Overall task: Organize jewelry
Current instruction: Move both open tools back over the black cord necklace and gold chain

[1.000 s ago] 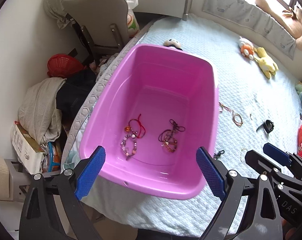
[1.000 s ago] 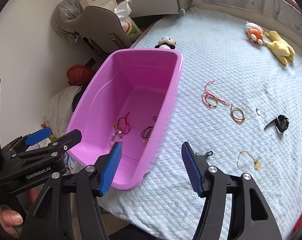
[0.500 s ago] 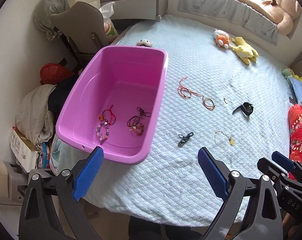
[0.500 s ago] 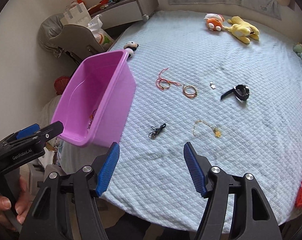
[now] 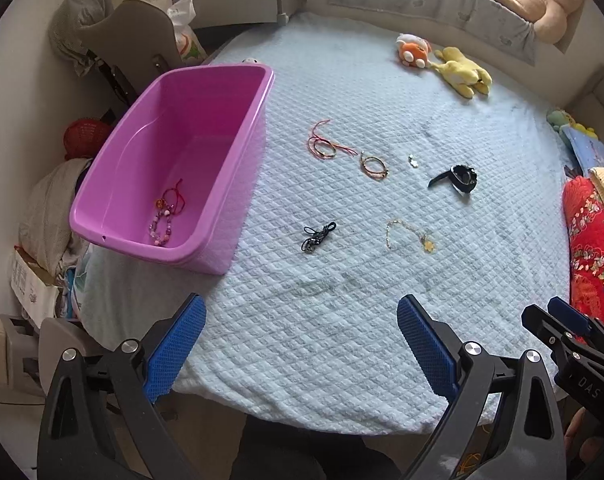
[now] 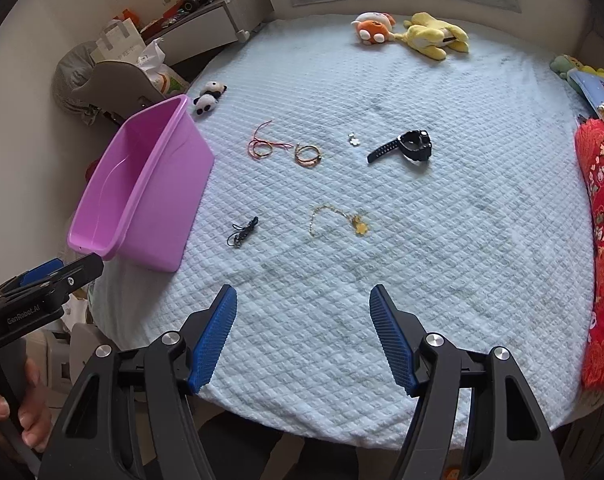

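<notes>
A pink plastic bin (image 5: 258,128) (image 6: 154,184) stands on the bed's left edge with a beaded bracelet (image 5: 164,222) on a red cord inside. On the blanket lie a black cord bracelet (image 5: 317,236) (image 6: 242,232), a gold chain with a yellow charm (image 5: 411,234) (image 6: 339,216), a red string bracelet (image 5: 323,146) (image 6: 264,145), an orange bracelet (image 5: 373,165) (image 6: 307,154), a small white charm (image 6: 354,140) and a black watch (image 5: 457,178) (image 6: 407,146). My left gripper (image 5: 300,340) and right gripper (image 6: 302,330) are open and empty above the bed's near edge.
Plush toys (image 6: 409,34) lie at the far side of the bed, a panda toy (image 6: 209,96) near the bin. A red patterned blanket (image 6: 601,216) is on the right. A chair (image 5: 142,40), clothes and boxes crowd the floor on the left.
Both grippers have pulled back from over the bin and swung right, toward the bed's near edge. The loose jewelry on the blanket has come into view. Both stay open.
</notes>
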A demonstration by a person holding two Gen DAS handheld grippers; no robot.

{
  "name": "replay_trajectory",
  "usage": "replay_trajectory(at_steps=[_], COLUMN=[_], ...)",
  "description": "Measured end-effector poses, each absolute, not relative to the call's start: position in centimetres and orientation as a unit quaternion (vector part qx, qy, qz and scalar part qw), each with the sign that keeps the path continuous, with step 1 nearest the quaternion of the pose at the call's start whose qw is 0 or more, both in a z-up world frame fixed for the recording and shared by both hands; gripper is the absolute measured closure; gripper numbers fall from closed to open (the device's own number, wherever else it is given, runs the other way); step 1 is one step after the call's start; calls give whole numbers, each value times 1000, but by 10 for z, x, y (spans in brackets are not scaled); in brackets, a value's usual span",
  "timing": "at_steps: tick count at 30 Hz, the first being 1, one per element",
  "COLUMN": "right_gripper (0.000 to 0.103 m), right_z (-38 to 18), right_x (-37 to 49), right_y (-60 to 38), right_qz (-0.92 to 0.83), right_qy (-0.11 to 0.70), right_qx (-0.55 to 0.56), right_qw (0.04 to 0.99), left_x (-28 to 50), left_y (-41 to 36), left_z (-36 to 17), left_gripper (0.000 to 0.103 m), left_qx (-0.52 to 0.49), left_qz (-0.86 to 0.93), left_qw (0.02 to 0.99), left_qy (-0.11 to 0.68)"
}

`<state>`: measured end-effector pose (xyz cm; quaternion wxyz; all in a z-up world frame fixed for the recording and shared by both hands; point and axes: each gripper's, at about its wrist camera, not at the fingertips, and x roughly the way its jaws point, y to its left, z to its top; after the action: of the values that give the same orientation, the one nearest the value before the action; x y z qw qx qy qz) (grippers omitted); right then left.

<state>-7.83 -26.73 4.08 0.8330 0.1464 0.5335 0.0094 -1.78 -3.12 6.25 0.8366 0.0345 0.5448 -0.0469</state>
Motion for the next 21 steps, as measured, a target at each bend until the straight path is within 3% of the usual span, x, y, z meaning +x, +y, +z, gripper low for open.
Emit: replay_trajectory(at_steps=[11, 21], right_gripper=[37, 37], right_z=[12, -47], right_x=[-63, -23], right_y=[-274, -275], right_qz=[-43, -56], right_qy=[519, 506], right_qx=[146, 122], right_qw=[841, 852], left_x=[10, 44], left_y=[-50, -55], left_z=[29, -44], left_gripper=[8, 8], left_qx=[61, 57], left_qz=[-77, -67], left_qw=[846, 850], left_qy=[525, 519])
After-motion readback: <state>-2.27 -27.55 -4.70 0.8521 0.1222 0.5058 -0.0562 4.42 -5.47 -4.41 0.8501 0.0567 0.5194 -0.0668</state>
